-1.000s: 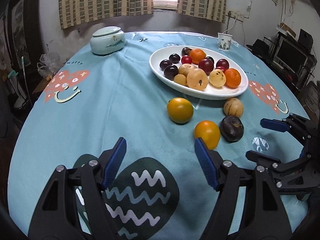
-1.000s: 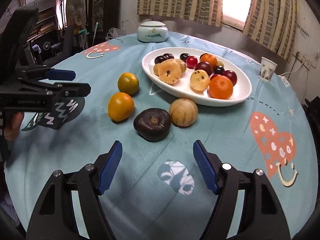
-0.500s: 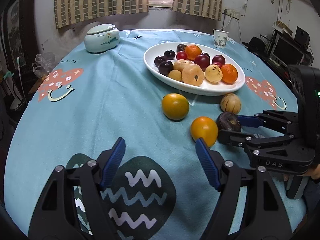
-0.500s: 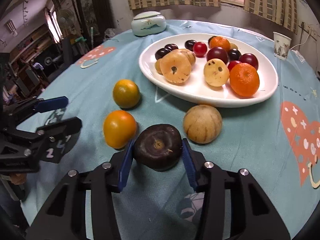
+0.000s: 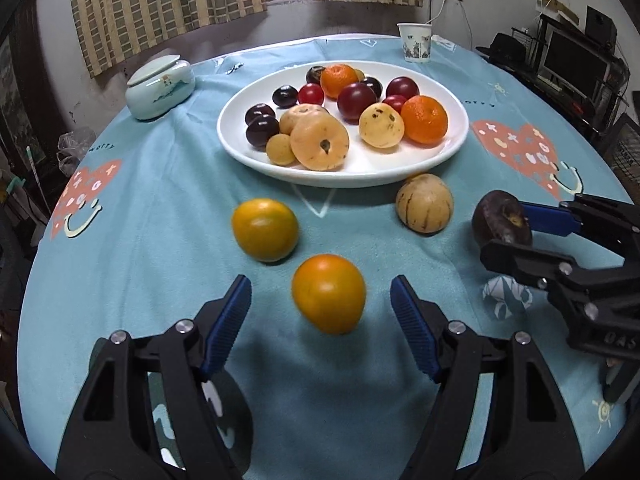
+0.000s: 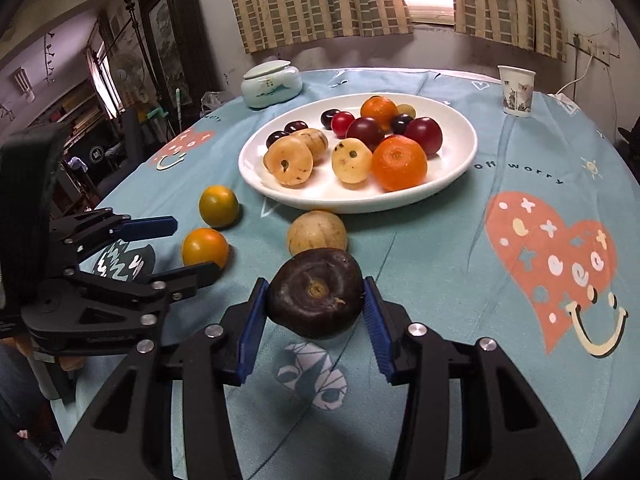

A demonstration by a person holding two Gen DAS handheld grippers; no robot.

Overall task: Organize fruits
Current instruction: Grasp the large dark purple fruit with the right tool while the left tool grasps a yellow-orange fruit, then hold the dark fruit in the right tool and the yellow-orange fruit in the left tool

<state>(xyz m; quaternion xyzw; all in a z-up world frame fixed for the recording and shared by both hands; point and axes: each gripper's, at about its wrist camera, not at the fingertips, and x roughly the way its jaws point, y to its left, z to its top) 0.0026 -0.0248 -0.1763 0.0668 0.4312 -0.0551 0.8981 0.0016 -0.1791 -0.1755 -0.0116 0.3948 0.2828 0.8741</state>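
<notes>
Four fruits off the plate point(image 5: 452, 152). Right gripper point(image 6: 316, 312) just closed, clamped on dark fruit point(image 6: 316, 298), lower centre. Left gripper point(image 5: 320, 308) jaws apart around orange fruit point(image 5: 329, 292) (not touching). Next: squeeze, carry both to plate.

The blue tablecloth point(image 6: 460, 240) on the desk carries dark printed words "off worry" point(image 6: 518, 173), at about two o'clock from the white plate point(image 6: 452, 178). The right gripper's point(image 5: 516, 236) black body shows raised letters reading roughly "DAS" point(image 5: 620, 340). Other print is too small to read.
</notes>
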